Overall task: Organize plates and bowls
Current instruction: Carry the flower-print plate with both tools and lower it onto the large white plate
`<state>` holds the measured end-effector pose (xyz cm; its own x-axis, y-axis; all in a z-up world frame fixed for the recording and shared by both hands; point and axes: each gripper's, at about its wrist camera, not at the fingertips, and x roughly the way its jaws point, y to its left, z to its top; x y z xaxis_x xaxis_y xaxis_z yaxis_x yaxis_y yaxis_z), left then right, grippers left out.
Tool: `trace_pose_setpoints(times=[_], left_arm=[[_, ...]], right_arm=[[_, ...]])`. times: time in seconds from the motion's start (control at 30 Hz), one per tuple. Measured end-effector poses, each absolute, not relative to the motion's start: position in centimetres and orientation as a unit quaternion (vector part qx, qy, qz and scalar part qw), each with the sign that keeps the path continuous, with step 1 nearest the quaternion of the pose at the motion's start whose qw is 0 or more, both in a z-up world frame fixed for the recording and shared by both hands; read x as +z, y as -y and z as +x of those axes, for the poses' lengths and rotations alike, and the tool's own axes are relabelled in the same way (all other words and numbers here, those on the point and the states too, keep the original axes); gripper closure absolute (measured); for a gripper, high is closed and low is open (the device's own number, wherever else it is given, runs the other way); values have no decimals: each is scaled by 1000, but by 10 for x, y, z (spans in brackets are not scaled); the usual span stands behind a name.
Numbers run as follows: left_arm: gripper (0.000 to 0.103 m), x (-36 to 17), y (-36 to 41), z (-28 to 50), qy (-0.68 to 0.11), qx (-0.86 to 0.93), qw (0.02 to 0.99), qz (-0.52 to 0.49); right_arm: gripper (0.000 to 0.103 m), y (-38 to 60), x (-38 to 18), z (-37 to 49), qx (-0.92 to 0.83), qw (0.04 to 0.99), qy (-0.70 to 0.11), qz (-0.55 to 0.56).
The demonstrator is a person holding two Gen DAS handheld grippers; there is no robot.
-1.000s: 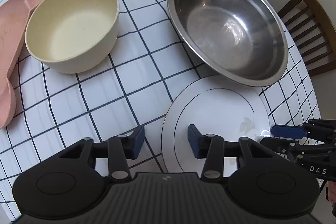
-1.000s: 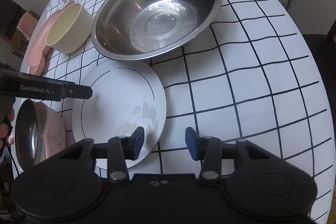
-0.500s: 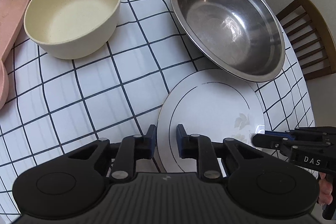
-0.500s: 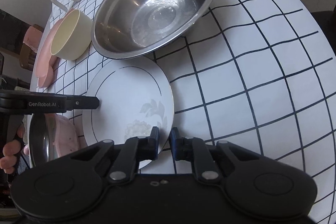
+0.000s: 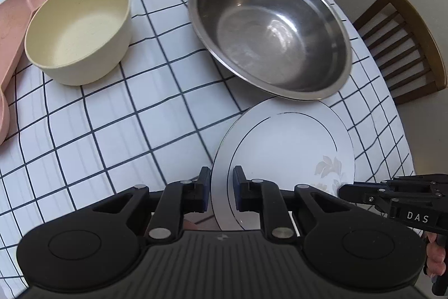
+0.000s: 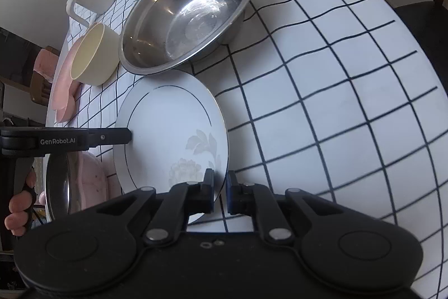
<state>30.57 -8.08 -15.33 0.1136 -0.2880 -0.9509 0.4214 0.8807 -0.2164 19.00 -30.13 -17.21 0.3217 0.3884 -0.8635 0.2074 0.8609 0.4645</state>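
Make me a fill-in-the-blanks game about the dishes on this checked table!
1. Both claws, the left claw and the right claw, pinch the rim of the white ____.
2. The biggest bowl is made of shiny ____.
3. The cream bowl sits partly on a flat dish coloured ____.
4. The white plate has a pale ____ pattern.

Missing words: plate; metal; pink; flower
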Motion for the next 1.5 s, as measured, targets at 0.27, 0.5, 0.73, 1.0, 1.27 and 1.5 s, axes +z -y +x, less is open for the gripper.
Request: trace_pose_setpoints(times=[0.27,0.5,0.73,1.0,1.27,1.5], left_arm=[[88,-127,95,282,-611,-251,749,52],[88,-100,87,250,-600,-239,763,32],[88,-73,57,203,-585,-214,782,17],[88,-65,-7,149,-588,-186,787,-8],[88,-80,-97,102,-602,-147,783,-46],[88,-112,-156,72,-626,-111,769,-72]], right_arm=[[94,322,-149,167,63,778,-564,270],[95,332,-125,145,70,787,-553,264],[95,317,-99,125,102,794,-552,235],[95,271,-83,97,139,788,-562,208],[96,194,-95,81,171,769,-587,188],[96,125,-117,71,201,749,-610,161]])
